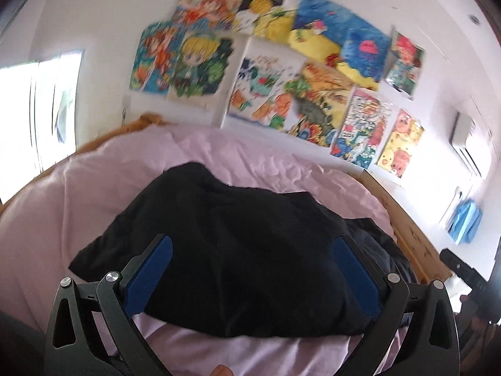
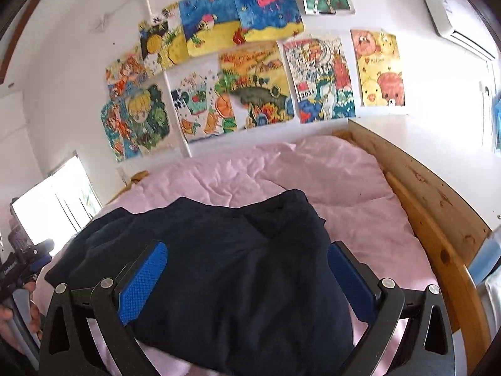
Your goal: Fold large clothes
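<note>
so the big dark navy, almost black garment (image 1: 238,250) is lying in a bunched, roughly folded heap on the pink wrinkled bed cover (image 1: 250,153), closer to the near edge of the bed than to the wall. nothing is holding it.

left gripper (image 1: 250,277) has its blue textured pads (image 1: 156,277) spread wide apart, hanging above the near part of the garment with nothing pinched between them. right gripper (image 2: 247,282) is the same deal, blue pads (image 2: 142,283) wide apart and empty, the cloth just sitting below and beyond them. from the right wrist view you can see the other gripper and a hand (image 2: 18,313) at the far left edge, and the left wrist view catches a bit of the right gripper at its right edge.

the light pine wooden bed frame (image 2: 438,206) runs along the right side of the bed, with its board meeting the wall at the far corner. the white wall behind is covered with colourful children's drawings (image 2: 250,72), and there's a white air conditioner unit (image 2: 451,28) high up on the right. bright window (image 1: 40,106) off to the left. the left wrist picture is a bit motion-blurred.
</note>
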Tool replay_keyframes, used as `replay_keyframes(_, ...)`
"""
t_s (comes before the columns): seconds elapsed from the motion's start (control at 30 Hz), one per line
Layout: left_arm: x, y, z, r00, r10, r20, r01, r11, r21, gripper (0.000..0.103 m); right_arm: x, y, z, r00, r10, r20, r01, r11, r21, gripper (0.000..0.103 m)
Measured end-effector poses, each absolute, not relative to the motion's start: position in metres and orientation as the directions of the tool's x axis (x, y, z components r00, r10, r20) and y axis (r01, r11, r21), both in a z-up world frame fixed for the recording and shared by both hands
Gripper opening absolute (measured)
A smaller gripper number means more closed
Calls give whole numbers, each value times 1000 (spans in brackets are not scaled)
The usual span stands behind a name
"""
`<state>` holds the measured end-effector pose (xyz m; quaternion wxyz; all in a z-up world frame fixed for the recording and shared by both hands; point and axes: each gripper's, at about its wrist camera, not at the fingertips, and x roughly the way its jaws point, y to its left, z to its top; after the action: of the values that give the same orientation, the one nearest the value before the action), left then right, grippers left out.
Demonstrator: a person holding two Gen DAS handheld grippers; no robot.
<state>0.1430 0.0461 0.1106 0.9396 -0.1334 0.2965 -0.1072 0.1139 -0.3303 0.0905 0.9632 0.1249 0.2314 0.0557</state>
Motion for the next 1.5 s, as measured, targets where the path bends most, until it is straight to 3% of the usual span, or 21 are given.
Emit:
replay_keyframes(0.33,102,19,119,835,-246,-492,168,966,-198,101,67,-296,92,922,137,-361,-75,981,180,103)
replay_keyframes(0.7,59,14,104,798,-228,-558,199,973,-112,101,24,-262,93,937,144,-318,-108,986,128,103)
replay_keyframes(0.93,26,16,83,770,-208,-603,210,975,-67,102,1,-248,79,917,177,-357,-123,978,170,103)
replay_keyframes(1.13,15,23,86,796,-184,-576,181,981,-64,101,-10,-238,67,902,161,-401,-126,986,113,103)
replay_keyframes(1.5,3,23,80,812,-162,-561,175,984,-31,101,-20,-238,60,899,184,-398,-146,981,124,103)
